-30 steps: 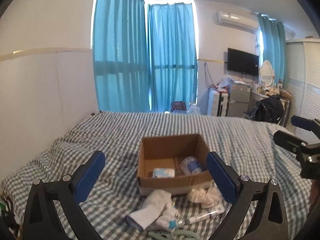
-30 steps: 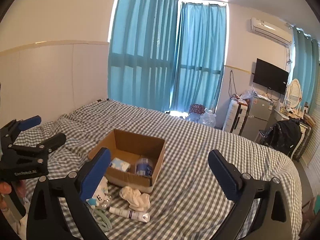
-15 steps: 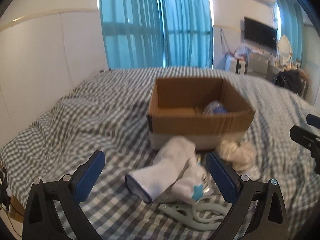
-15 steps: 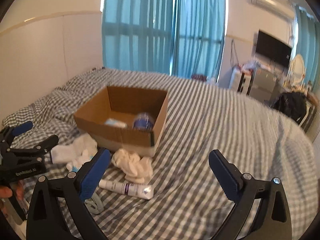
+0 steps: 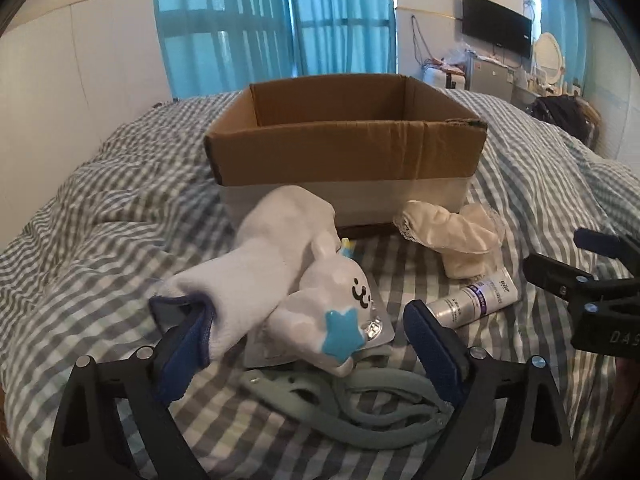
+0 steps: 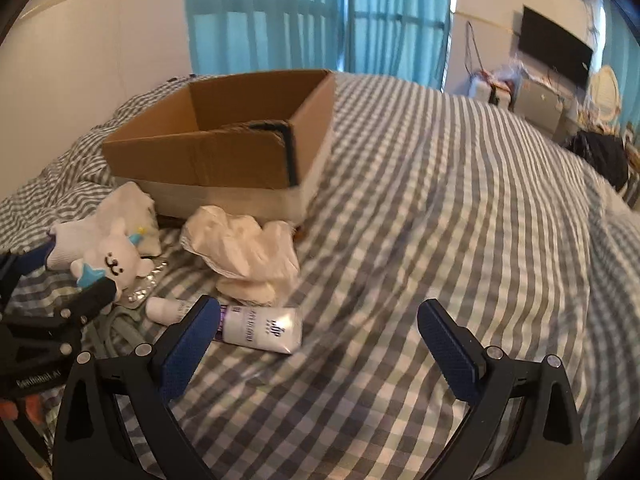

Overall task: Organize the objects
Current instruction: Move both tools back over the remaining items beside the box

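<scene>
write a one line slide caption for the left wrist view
Left gripper, jaws closing, straddles a white plush toy and sock before an open cardboard box.

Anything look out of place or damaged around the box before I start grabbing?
Nothing spilled. The cardboard box has a frayed, torn front corner, and the sock, plush toy, crumpled cloth and tube lie heaped loose on the bed in front of it.
</scene>
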### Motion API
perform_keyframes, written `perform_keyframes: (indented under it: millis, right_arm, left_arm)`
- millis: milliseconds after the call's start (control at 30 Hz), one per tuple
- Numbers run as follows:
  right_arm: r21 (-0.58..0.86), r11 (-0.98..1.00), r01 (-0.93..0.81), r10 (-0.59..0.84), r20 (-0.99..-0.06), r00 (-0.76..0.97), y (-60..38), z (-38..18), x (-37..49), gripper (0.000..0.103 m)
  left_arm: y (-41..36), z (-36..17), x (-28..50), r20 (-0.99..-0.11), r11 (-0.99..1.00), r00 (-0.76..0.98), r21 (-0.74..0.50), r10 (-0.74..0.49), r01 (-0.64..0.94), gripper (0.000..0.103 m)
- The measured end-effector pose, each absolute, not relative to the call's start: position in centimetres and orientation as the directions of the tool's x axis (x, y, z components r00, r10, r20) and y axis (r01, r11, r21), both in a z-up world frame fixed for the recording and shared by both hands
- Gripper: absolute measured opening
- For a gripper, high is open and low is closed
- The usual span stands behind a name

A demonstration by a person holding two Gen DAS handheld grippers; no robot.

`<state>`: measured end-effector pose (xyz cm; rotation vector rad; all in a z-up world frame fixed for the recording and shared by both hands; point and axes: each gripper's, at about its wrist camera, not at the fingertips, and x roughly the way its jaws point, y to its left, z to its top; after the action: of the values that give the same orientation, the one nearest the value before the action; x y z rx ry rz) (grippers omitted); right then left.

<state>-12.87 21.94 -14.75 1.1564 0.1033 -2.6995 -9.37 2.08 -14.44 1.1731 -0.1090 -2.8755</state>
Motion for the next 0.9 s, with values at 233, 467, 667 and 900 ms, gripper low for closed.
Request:
perform_keyframes:
  millis: [233, 467, 667, 900]
  right_arm:
    - [0.040, -0.982, 0.183, -0.152, -0.742, -0.653, 22.5, -15.7, -13.1, 0.099]
    - [0.012, -0.985, 0.173, -0.124, -0.750, -0.650, 22.1, -16.1, -12.1, 0.099]
    - [0.019, -0.986, 0.164, -0.121, -0.757, -0.642, 22.2, -16.1, -10.8, 0.099]
    - [0.031, -0.984, 0.176, -0.139, -0.752, -0.644, 21.3, -15.3, -10.3, 0.099]
  left_arm:
    - [0.2, -17.1, -10.5, -0.744, -1.000, -0.668, 0.007, -0.025, 0.029, 0.076]
    - [-1.0, -16.6, -9.1, -0.757, -0.999, -0.653, -0.038, 0.027, 0.003, 0.063]
    - [-1.9, -15.6, -7.3, -0.777, -0.999, -0.628, -0.042, 0.033, 0.000, 0.062]
    - [-3.3, -15.5, -5.7, -0.802, -0.997, -0.593, -0.069, 0.073, -0.029, 0.063]
